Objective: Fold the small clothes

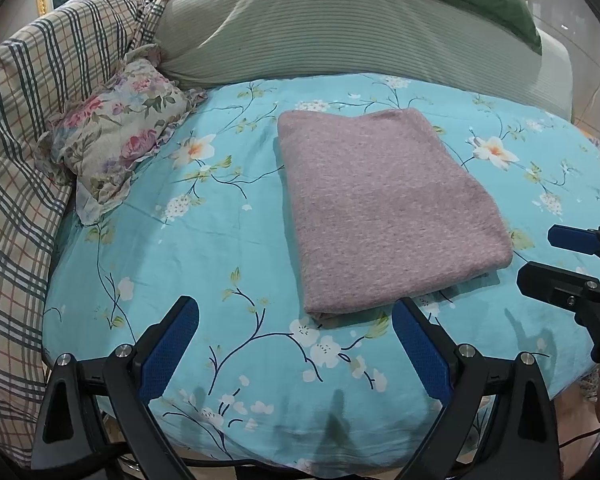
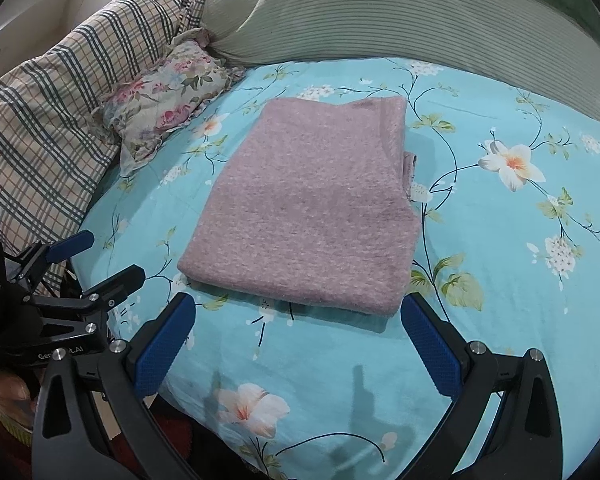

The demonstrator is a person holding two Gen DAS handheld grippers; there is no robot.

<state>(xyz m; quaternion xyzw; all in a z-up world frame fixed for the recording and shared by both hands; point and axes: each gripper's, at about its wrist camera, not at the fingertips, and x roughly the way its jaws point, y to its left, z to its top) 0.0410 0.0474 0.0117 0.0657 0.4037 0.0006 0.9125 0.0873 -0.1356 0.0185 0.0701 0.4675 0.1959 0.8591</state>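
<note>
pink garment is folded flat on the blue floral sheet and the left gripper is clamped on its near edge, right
Not quite. The pink garment does lie folded flat on the blue floral sheet, but the left gripper is not clamped on it. The left wrist view shows its jaws spread wide with nothing between them, short of the garment's near edge. The right gripper is open too.

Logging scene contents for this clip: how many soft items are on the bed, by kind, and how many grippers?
Folded pink garment: 1
Floral cushion: 1
Plaid quilt: 1
Striped green pillow: 1
Grippers: 2, left gripper and right gripper, both open
Total: 6
</note>
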